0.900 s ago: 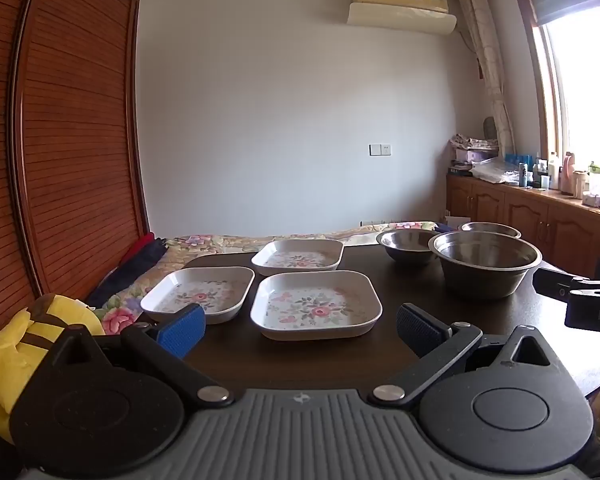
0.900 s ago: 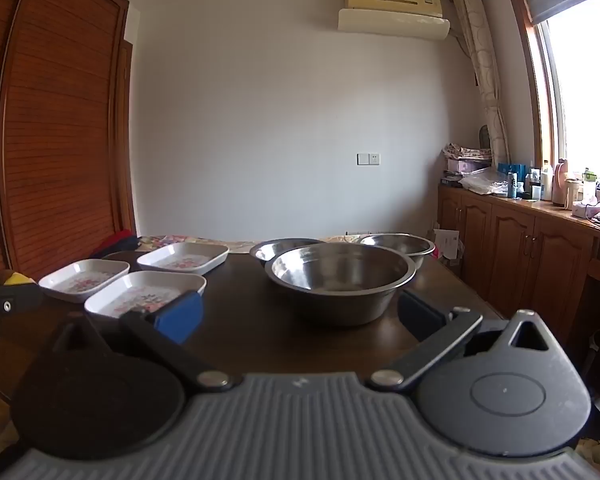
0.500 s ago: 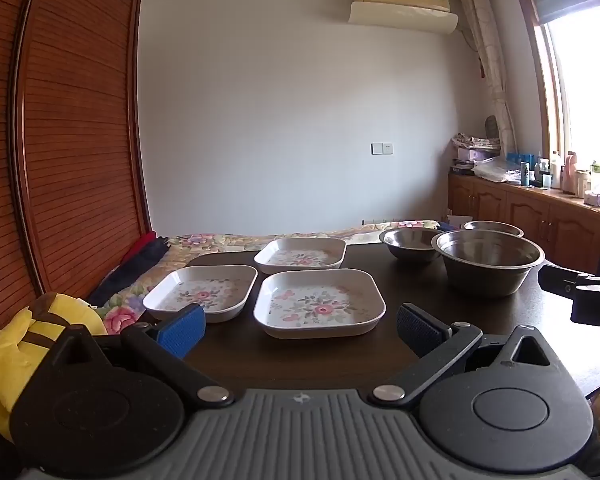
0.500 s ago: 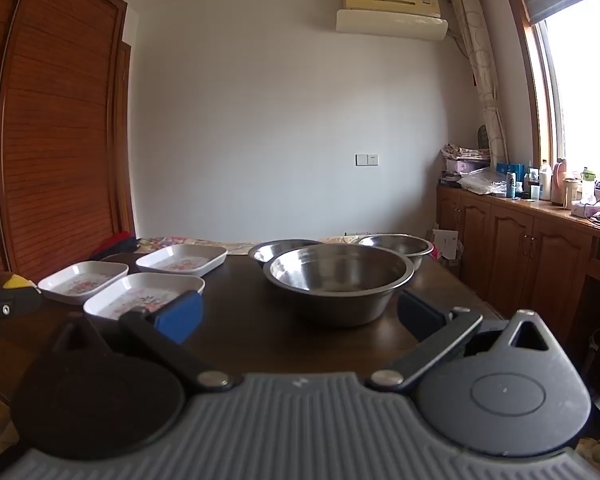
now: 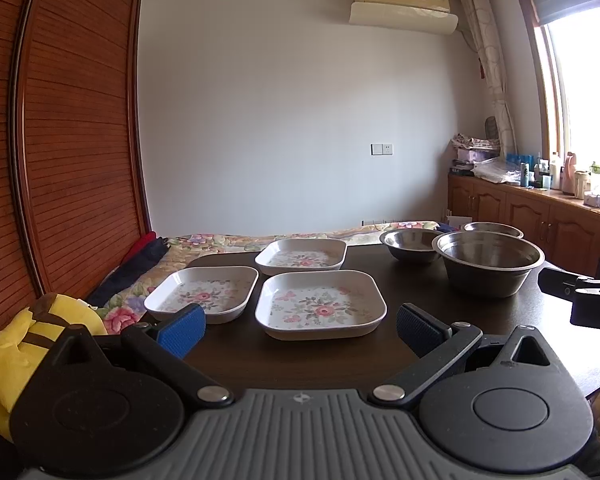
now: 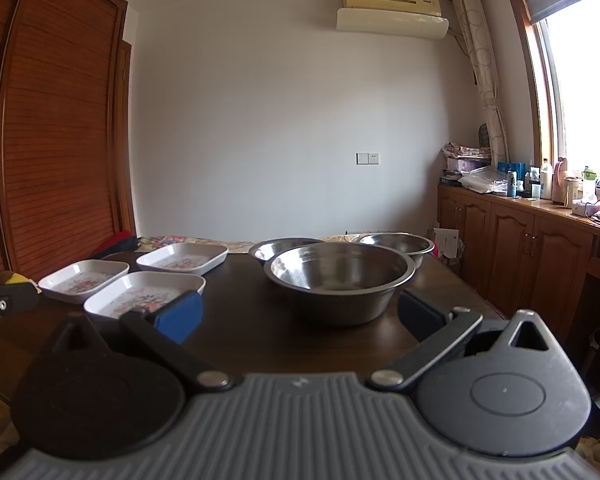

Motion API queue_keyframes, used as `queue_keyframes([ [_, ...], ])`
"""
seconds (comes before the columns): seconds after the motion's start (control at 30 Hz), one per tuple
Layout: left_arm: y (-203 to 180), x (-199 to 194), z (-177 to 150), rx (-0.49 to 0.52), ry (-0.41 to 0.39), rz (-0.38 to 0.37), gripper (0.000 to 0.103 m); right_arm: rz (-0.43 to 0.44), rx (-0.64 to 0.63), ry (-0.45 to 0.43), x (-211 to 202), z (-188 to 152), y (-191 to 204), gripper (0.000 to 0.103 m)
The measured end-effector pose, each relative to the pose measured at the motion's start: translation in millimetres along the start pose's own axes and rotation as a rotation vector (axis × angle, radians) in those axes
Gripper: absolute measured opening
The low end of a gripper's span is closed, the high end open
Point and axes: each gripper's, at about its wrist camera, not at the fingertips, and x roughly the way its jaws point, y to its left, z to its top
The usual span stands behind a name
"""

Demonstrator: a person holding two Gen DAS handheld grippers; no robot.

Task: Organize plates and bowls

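Note:
Three white square floral plates lie on the dark table (image 5: 240,360): a near plate (image 5: 321,309), a left plate (image 5: 203,291) and a far plate (image 5: 302,255). Three steel bowls stand to their right: a large near bowl (image 5: 488,262), a middle bowl (image 5: 412,243) and a far bowl (image 5: 493,229). My left gripper (image 5: 300,330) is open and empty, just short of the near plate. My right gripper (image 6: 300,314) is open and empty, facing the large bowl (image 6: 340,280). The near plate (image 6: 144,294) lies by its left finger.
A yellow plush toy (image 5: 24,336) sits at the table's left edge. A bed with a floral cover (image 5: 236,240) lies behind the table. A wooden wardrobe (image 5: 60,160) stands left. Wooden cabinets (image 6: 540,256) with bottles run along the right wall.
Both grippers have risen and tilted slightly; the plates and bowls sit a little lower in view. Nothing on the table has moved.

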Motion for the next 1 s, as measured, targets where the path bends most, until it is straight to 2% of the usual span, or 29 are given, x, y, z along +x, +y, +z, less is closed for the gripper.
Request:
queue_keyframes([
  [1.0,3.5,0.9,0.5,0.0,0.005,0.007,0.103,-0.009,0.0,-0.008,-2.0,-0.1,-2.3,0.103],
])
